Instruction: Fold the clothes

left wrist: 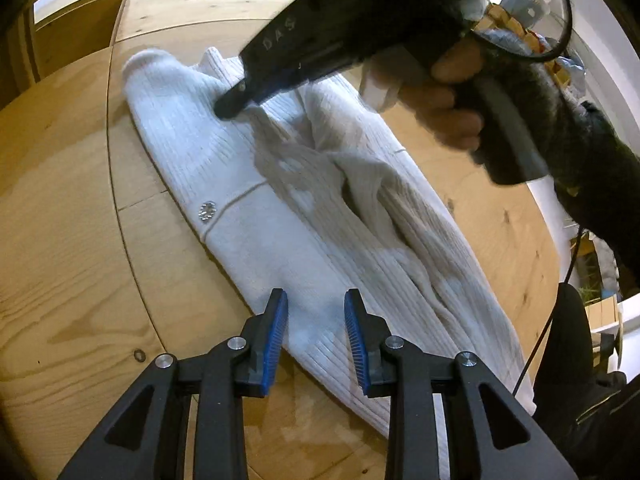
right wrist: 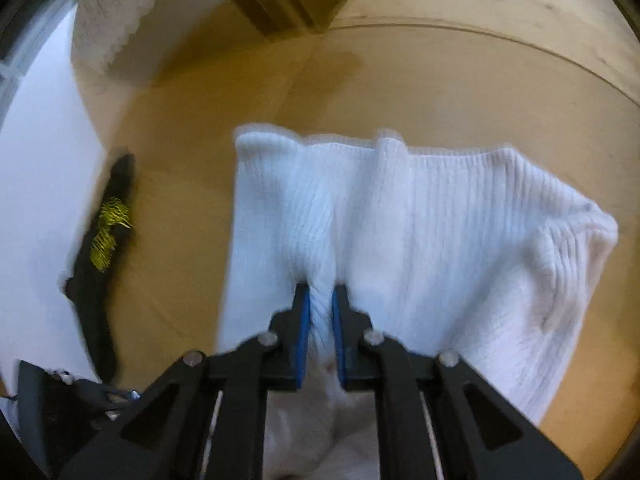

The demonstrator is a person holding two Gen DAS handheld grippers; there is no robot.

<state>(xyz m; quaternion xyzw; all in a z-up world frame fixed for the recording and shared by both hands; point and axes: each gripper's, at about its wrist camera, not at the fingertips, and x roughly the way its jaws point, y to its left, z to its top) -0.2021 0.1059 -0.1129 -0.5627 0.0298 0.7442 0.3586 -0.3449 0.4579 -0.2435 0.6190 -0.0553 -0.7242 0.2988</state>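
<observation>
A white ribbed knit garment (left wrist: 248,184) with a small silver button (left wrist: 207,212) lies lengthwise on the wooden table (left wrist: 60,240). My left gripper (left wrist: 316,316) is open and empty, hovering over the garment's near end. My right gripper (right wrist: 319,304) is shut on a pinched fold of the white garment (right wrist: 440,232). In the left wrist view the right gripper (left wrist: 230,110) shows at the far end of the garment, held by a hand, its tips on the fabric.
A black and yellow object (right wrist: 106,236) lies at the table's left edge by a white surface. White fuzzy fabric (right wrist: 120,4) sits at the far side. Cluttered items (left wrist: 516,20) stand beyond the table. A black cable (left wrist: 560,280) hangs at the right.
</observation>
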